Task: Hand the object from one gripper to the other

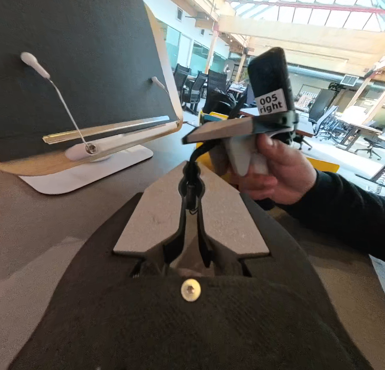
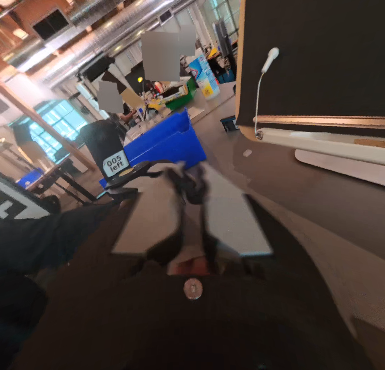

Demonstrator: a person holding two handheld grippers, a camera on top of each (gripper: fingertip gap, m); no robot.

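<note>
A thin black cord-like object (image 1: 194, 159) rises from between my left gripper's (image 1: 191, 172) fingertips and bends right, under the right gripper's (image 1: 187, 140) grey finger. My left gripper is shut on it. A hand holds the right gripper from the right, its fingers lying across my left fingertips. The right wrist view is blurred. There a dark object (image 2: 194, 190) sits between my right gripper's (image 2: 192, 185) nearly closed fingers, which look shut on it. The left gripper (image 2: 170, 168) reaches in from the left and meets it there.
A black board on a white stand (image 1: 83, 68) stands on the dark grey table (image 1: 41, 214), close on the left; in the right wrist view the board (image 2: 312, 57) is on the right. A blue bin (image 2: 166, 143) and a yellow bin (image 1: 320, 166) lie beyond the grippers. Both grippers' tips are close together, under 4 cm apart.
</note>
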